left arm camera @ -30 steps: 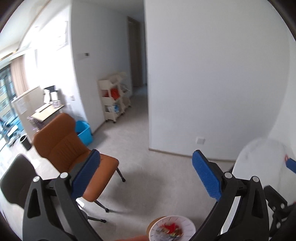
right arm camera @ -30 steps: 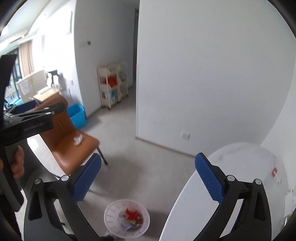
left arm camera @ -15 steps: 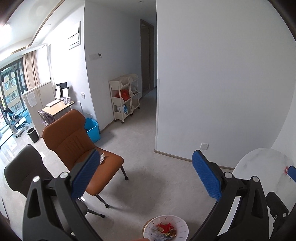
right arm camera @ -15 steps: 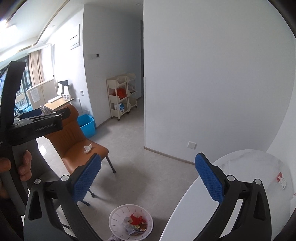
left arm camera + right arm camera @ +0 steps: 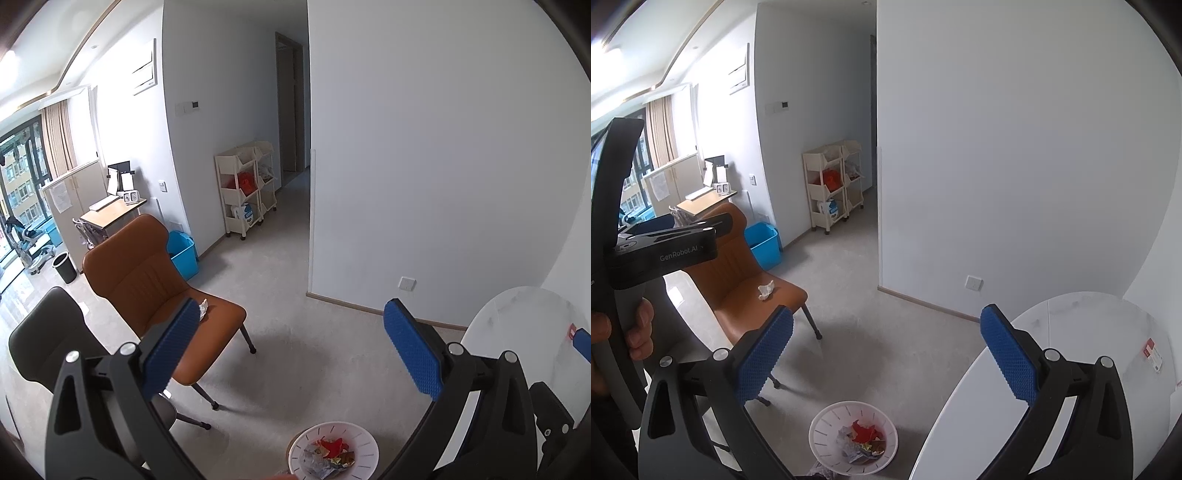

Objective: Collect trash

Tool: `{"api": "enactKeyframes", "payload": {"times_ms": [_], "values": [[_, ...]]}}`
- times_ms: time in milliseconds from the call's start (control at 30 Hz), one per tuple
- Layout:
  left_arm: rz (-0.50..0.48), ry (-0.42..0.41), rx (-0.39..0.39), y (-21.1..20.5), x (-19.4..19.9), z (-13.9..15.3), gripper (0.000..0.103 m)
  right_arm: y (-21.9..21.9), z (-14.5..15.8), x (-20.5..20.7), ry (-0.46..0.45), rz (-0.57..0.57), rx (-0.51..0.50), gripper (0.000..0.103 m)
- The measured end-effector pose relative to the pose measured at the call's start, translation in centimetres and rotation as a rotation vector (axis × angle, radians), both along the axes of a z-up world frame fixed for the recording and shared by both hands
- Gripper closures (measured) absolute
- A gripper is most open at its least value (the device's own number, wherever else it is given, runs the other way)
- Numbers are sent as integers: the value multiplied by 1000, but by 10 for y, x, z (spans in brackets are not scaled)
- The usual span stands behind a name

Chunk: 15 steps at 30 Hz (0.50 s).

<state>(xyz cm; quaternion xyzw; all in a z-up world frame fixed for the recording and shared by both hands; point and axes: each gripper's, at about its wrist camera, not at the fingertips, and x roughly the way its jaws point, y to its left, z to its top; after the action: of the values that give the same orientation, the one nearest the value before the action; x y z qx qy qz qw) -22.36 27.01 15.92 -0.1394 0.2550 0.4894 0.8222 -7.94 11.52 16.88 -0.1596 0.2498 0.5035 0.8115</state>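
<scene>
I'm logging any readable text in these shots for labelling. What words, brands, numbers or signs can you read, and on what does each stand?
"GenRobot.AI": on the black body of the left gripper, seen from the right wrist view.
Red and white label on the round white table: print too small to read.
Paper sheet on the cabinet door: too blurred to read.
Blue and white package in the cream shelf cart: unreadable.
</scene>
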Motion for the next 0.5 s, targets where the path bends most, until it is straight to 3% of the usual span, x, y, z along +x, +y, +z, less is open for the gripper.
{"api": "enactKeyframes", "payload": {"times_ms": [500], "values": [[-6,3,-9,4,-1,-2,8,5,-5,-1,5,-4,3,2]]}}
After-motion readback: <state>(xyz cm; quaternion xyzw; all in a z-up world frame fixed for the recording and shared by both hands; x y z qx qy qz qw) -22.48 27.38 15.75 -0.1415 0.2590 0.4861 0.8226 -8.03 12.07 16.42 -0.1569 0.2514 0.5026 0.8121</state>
